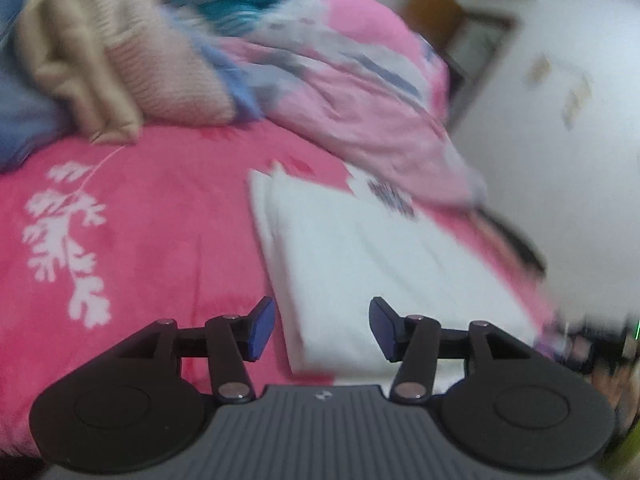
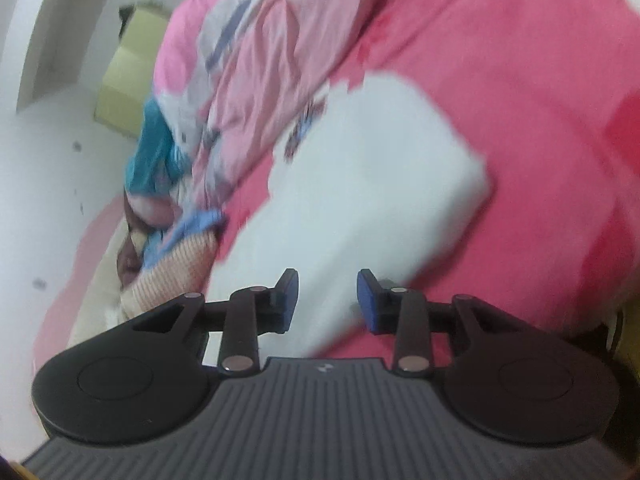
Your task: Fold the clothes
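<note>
A folded white garment point(image 1: 360, 248) lies flat on the pink bed point(image 1: 160, 220), at 12 o'clock from both claws. The left claw point(image 1: 322, 328) and the right claw point(image 2: 327, 300) stand part-open, gripping nothing.

No words or numbers can be read anywhere. A dark print on the white folded cloth point(image 1: 384, 264) is too blurry. A tiny white mark on each gripper body cannot be read.
</note>
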Motion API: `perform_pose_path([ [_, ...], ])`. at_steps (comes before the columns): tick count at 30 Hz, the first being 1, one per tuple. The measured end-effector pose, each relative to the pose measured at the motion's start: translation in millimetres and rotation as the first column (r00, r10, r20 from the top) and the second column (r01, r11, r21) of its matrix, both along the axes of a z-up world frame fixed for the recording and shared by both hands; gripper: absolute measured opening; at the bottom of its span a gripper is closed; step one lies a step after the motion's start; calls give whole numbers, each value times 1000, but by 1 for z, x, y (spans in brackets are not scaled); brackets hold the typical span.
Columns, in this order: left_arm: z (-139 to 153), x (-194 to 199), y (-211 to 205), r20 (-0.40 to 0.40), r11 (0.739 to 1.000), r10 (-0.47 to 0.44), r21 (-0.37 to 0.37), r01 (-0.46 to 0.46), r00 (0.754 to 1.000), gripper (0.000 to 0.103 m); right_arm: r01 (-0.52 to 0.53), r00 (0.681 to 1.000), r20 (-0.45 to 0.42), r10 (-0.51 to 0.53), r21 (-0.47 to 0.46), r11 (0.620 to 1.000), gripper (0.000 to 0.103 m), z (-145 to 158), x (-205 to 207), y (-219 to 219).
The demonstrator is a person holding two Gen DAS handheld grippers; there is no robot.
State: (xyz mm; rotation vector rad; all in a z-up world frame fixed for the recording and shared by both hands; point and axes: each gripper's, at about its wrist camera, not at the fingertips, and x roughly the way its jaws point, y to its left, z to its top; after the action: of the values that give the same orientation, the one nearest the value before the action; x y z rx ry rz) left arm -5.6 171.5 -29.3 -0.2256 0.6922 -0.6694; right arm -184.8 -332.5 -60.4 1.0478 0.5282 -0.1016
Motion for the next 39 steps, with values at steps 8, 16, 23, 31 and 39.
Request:
perform_pose_path([
  [8,-26,8,-17,-14,1000,-20,11,20,1000,40,-29,998,-59,25,-67,997,32,-1,17,30],
  [16,-48,14,13,-99,981,-30,-195,10,995,14,97,985,-130,-109,-95,991,32,-1,1,12],
  [23,-62,26,18,-181,974,-22,-225,-19,983,19,359,924,-152,-352,21,933,37,-15,-36,-28],
  [31,-55,22,7,-135,990,10,-138,-29,991,19,380,924,-91,-372,107,919,40,-31,-35,-49],
  [39,-43,16,-5,-95,999,40,-33,-43,995,9,359,932,26,-361,59,932,6,-27,-31,-46],
])
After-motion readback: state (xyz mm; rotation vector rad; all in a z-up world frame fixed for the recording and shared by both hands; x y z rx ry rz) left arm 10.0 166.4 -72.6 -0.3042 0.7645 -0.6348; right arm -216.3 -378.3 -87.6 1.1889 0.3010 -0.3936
